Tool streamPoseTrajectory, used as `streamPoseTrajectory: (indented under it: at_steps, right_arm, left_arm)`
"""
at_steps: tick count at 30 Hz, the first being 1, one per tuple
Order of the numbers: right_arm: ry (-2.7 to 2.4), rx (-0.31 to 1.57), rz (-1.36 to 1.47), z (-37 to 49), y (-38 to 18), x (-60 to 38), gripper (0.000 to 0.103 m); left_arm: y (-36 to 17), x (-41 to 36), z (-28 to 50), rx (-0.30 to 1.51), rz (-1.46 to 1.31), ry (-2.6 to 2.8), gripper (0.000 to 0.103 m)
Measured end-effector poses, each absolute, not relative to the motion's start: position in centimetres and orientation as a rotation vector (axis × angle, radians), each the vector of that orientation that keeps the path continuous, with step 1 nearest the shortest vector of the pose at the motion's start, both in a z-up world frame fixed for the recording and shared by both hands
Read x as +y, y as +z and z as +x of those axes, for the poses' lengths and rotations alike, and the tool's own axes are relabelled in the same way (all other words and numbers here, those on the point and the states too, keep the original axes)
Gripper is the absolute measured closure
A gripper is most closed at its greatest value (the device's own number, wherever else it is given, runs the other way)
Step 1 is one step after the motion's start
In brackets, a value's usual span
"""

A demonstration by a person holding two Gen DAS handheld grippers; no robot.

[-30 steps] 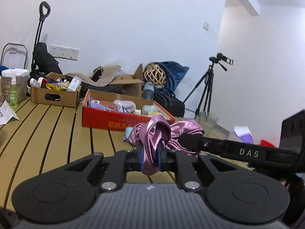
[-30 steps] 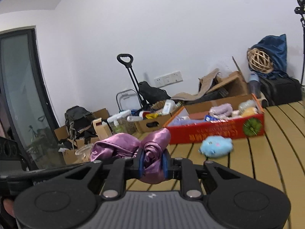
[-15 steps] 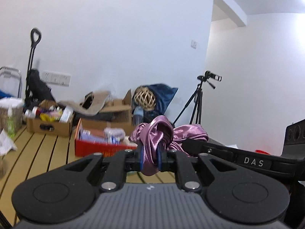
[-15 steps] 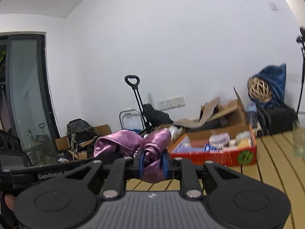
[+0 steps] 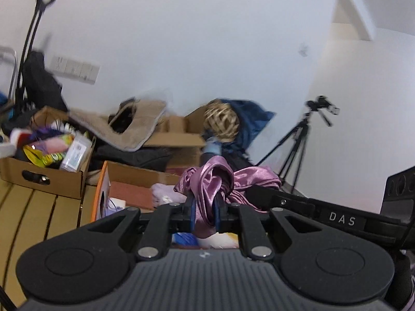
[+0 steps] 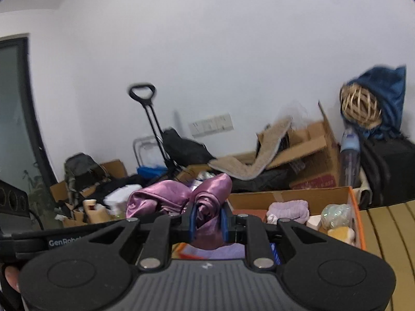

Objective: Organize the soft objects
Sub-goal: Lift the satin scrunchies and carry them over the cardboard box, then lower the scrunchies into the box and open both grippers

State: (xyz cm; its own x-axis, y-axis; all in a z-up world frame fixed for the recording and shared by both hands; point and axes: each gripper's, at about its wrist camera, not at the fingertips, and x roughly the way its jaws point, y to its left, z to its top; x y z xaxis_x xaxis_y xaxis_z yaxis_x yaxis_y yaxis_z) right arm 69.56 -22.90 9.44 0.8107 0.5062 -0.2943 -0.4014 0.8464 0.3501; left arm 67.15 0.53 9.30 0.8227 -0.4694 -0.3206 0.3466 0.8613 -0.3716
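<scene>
On your left, the brown cardboard box point(image 5: 52, 178) of mixed bottles and packets sits on the slatted wooden table point(image 5: 39, 215); it looks like no part of this job. Next to it, the orange-red box point(image 6: 355, 207) already holds a lilac fluffy item point(image 6: 288, 210), a pale green soft ball point(image 6: 337, 212) and a yellow sponge-like piece point(image 6: 339, 232), so some of the sorting looks done. Your left gripper point(image 5: 205, 215) is clamped nearly closed on one bunched end of the purple satin cloth point(image 5: 212, 181). The cloth spans across to your right gripper point(image 6: 208, 223), which pinches the other bunched end just as tightly. You hold the cloth in the air between the two grippers, above the near part of the orange-red box. What seems left is to bring it down into that box and let go with both grippers. Whether other soft things wait on the table, these views do not show.
</scene>
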Motion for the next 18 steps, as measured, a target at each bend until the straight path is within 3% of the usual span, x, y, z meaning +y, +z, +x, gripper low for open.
streamPoseTrajectory:
  at_steps: [6,10,15,18]
  right_arm:
    - [0.415,0.521,0.319,80.8,4.2,-21.7,0.085]
    - [0.345,0.671,0.234,86.1,-0.8,-19.8,0.085]
    - [0.347,0.741,0.14,87.1,-4.3,-18.2,0.081]
    - [0.355,0.728,0.126,86.7,-4.1,-18.0,0.079]
  left_arm:
    - [4.4,-0.5,78.2,0.543,-0.273,-0.354,0.089]
    - [0.3,-2.1,81.4,0.64,-0.121,-0.248,0.086]
    - [-2.1,-2.4,80.9,0.62,-0.058,-0.257,0.067]
    - [-2.2,-2.3,80.7,0.62,-0.074,-0.248,0.066]
